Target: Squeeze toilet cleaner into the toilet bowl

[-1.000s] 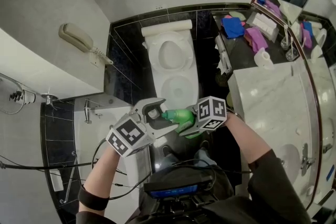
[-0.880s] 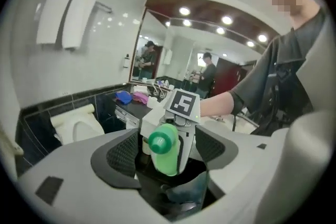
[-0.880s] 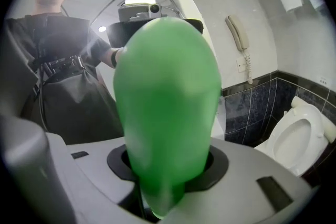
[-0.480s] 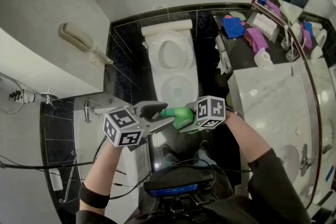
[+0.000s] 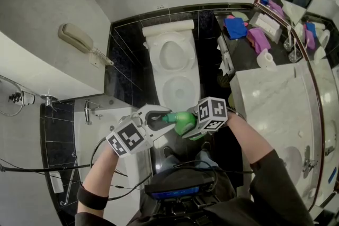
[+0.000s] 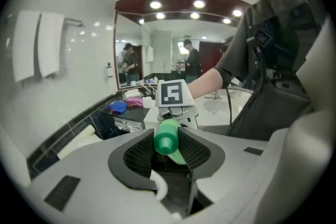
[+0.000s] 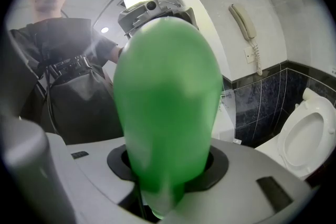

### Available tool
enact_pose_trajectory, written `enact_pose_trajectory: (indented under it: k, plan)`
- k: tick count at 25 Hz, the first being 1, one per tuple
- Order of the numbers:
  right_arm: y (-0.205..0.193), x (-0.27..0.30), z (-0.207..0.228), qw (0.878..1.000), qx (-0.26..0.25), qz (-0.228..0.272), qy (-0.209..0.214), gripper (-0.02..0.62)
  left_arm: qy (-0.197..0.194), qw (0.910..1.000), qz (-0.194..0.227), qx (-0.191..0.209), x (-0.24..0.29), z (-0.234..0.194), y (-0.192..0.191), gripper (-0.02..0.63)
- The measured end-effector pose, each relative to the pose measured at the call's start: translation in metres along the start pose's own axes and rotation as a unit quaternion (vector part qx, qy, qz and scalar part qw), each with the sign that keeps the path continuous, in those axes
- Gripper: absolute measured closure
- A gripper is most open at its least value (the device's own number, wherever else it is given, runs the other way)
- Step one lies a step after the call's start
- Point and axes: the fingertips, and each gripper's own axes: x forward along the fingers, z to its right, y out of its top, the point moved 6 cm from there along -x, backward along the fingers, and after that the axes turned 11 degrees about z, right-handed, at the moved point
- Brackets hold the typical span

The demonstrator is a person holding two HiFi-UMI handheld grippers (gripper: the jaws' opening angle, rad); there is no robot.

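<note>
Location: bathroom with black tiled lower walls. The toilet [image 5: 174, 63] stands against the far wall, and a wall telephone [image 5: 79, 39] hangs to its left.

Task item: the green bottle [image 5: 183, 120] is held in the air between the two grippers, close to the person's body. In the head view it sits just short of the toilet's front edge and does not overlap the bowl. It lies roughly level, with the cap [image 5: 165, 116] pointing towards the person's left.

Right gripper [image 5: 193, 127]: clenched round the body of the bottle. In the right gripper view the green body [image 7: 168, 102] fills the space between the jaws and both pads sit against it. The toilet rim [image 7: 310, 136] shows at the lower right of that view.

Left gripper [image 5: 159, 118]: its jaws have just been closing. The left gripper view shows the cap [image 6: 166, 139] standing between the ribbed pads [image 6: 139, 153]. Both pads appear to touch its sides, though the contact on the left pad is not fully clear.

A marble counter [image 5: 270, 98] runs along the right.
</note>
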Motion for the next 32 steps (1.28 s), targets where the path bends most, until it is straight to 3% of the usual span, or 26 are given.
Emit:
enact_pose_trajectory:
  k: [3,5,7,9,11,15,17,19,21,24,26,29,32]
  plan:
    - [-0.002,0.003,-0.004,1.0,0.004,-0.001,0.018,0.408,-0.014,0.9915,-0.015,0.128,0.0,0.011,-0.007,0.479]
    - [-0.001,0.005,-0.006,1.0,0.008,0.003,0.024,0.408,-0.011,0.9758,-0.022,0.217,0.0,0.017,-0.006,0.478]
    - [-0.001,0.005,-0.007,0.999,0.012,0.008,0.029,0.408,0.0,0.9594,-0.03,0.28,0.0,0.022,-0.002,0.477]
    - [-0.001,0.005,-0.008,0.999,0.015,0.012,0.032,0.408,0.006,0.9475,-0.034,0.318,0.001,0.024,-0.002,0.477]
    - [-0.002,0.005,-0.009,0.999,0.019,0.013,0.036,0.408,0.009,0.9412,-0.036,0.336,0.002,0.026,-0.004,0.476]
    - [-0.005,0.005,-0.011,0.999,0.022,0.013,0.039,0.408,0.012,0.9387,-0.038,0.342,0.004,0.029,-0.006,0.472]
    - [-0.004,0.005,-0.011,0.999,0.022,0.015,0.038,0.408,0.012,0.9451,-0.04,0.324,0.007,0.03,-0.007,0.44]
    - [-0.003,0.004,-0.01,0.999,0.022,0.017,0.033,0.408,0.014,0.9567,-0.034,0.289,0.011,0.03,-0.006,0.319]
    - [-0.004,0.003,-0.007,0.999,0.021,0.015,0.025,0.407,0.024,0.971,-0.013,0.237,0.011,0.028,-0.003,0.249]
    - [-0.006,-0.002,-0.002,1.0,0.019,0.01,0.007,0.407,0.037,0.9901,0.024,0.133,0.007,0.019,-0.007,0.249]
    - [-0.006,-0.004,0.004,1.0,0.015,0.01,-0.011,0.407,0.05,0.9966,0.042,0.051,0.006,0.008,-0.004,0.249]
    - [-0.004,-0.006,0.014,0.999,0.007,0.013,-0.042,0.407,0.073,0.9925,0.062,-0.075,-0.001,-0.009,-0.008,0.25]
    - [0.0,-0.008,0.021,0.998,-0.003,0.013,-0.066,0.407,0.083,0.9761,0.091,-0.179,-0.007,-0.024,-0.012,0.264]
